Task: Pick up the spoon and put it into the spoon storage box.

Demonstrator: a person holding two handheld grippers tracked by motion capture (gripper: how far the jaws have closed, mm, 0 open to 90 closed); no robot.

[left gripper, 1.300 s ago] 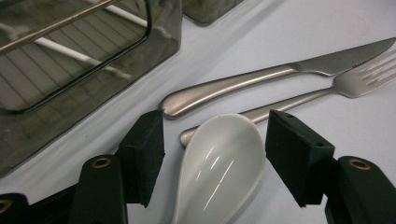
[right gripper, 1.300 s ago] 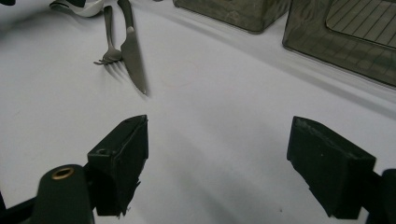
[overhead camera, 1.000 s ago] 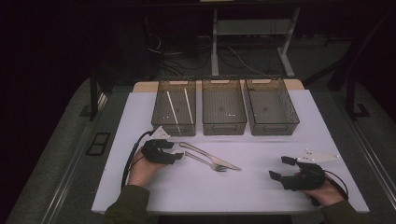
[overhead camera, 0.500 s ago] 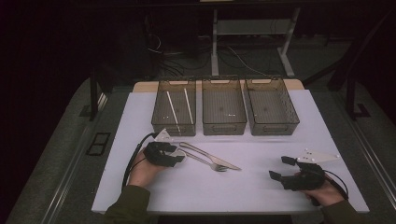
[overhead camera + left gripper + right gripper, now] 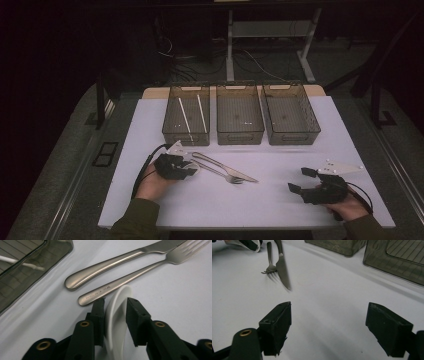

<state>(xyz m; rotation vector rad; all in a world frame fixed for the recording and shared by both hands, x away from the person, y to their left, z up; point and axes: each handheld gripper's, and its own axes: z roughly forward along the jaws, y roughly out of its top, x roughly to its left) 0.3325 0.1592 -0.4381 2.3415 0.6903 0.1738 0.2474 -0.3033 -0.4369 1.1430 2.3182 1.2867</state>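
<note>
My left gripper (image 5: 186, 168) rests on the white table top at the left, shut on a white curved spoon-like piece (image 5: 117, 315) that stands between its jaws (image 5: 115, 302). Just beyond its tips lie a steel fork (image 5: 140, 277) and a steel knife (image 5: 112, 266), side by side, handles toward it. In the high view the knife (image 5: 225, 167) and fork (image 5: 220, 173) point right toward the table's middle. Near the front right edge my right gripper (image 5: 298, 180) is open, its jaws (image 5: 328, 312) wide apart over bare table. From that gripper the knife (image 5: 282, 267) and fork (image 5: 270, 260) lie far ahead.
Three smoky clear bins stand in a row at the back: the left bin (image 5: 185, 136) holds two white sticks (image 5: 185, 119), the middle bin (image 5: 239, 135) and right bin (image 5: 291, 136) look nearly bare. The white table top (image 5: 260, 200) ends close to both hands.
My left gripper has crept slightly right, toward the fork's handle. The right gripper has stayed where it was.
</note>
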